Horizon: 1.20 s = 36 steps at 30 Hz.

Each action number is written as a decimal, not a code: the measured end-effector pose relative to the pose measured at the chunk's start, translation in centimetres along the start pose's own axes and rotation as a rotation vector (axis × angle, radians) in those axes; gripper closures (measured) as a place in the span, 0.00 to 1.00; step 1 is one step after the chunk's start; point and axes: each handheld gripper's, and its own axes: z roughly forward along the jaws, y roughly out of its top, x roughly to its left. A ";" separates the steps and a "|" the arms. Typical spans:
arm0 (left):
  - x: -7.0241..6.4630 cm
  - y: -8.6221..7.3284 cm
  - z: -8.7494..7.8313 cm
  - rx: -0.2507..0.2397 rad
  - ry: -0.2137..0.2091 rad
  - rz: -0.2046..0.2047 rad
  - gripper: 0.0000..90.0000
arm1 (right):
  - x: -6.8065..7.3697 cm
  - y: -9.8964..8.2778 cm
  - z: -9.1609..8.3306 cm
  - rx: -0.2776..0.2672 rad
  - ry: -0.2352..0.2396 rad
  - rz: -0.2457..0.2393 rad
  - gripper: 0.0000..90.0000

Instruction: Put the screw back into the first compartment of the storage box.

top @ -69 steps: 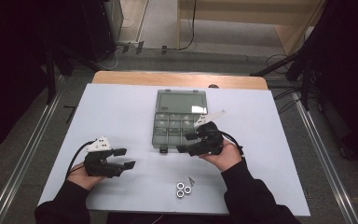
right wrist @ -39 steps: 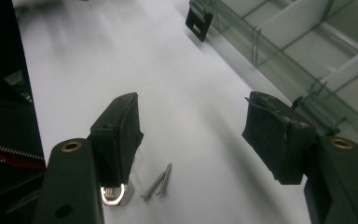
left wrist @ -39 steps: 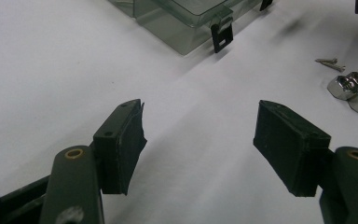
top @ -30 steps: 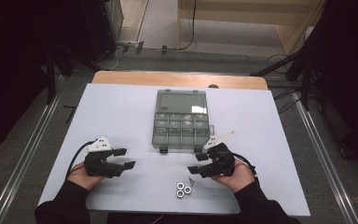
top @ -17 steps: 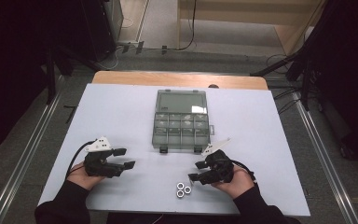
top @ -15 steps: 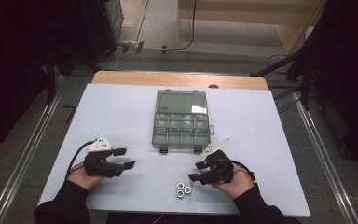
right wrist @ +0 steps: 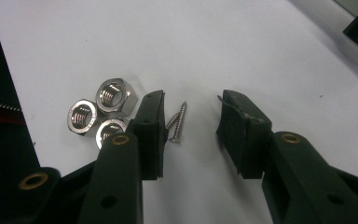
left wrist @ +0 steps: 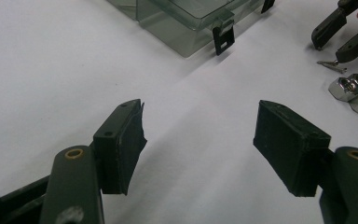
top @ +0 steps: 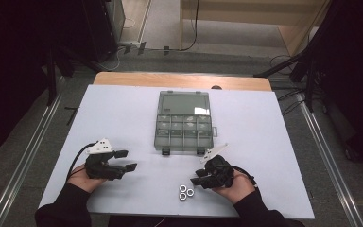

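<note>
At the near edge of the white table [top: 123, 109], about 6 o'clock from the clear plastic compartment box [top: 184, 122]: right gripper [right wrist: 191, 123] has come back from the box and dropped low. Jaws have just been closing; small silver screws [right wrist: 176, 122] lie between the pads on the table, not yet pinched. Three steel hex nuts [right wrist: 98, 114] just at 9 o'clock of them. Judgement: pick-up beginning. Left gripper [left wrist: 200, 135] spread wide, empty, unmoved.
</note>
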 end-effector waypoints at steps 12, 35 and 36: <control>0.0 0.0 0.0 -0.001 0.000 0.001 0.36 | 0.8 0.1 0.2 0.014 -0.049 -0.022 0.80; 0.0 0.0 0.0 0.005 -0.001 0.001 0.36 | 0.4 0.1 0.3 0.014 -0.054 -0.038 0.98; 0.0 0.0 0.0 0.001 0.000 0.001 0.36 | 0.3 0.1 0.3 0.014 -0.043 -0.034 0.98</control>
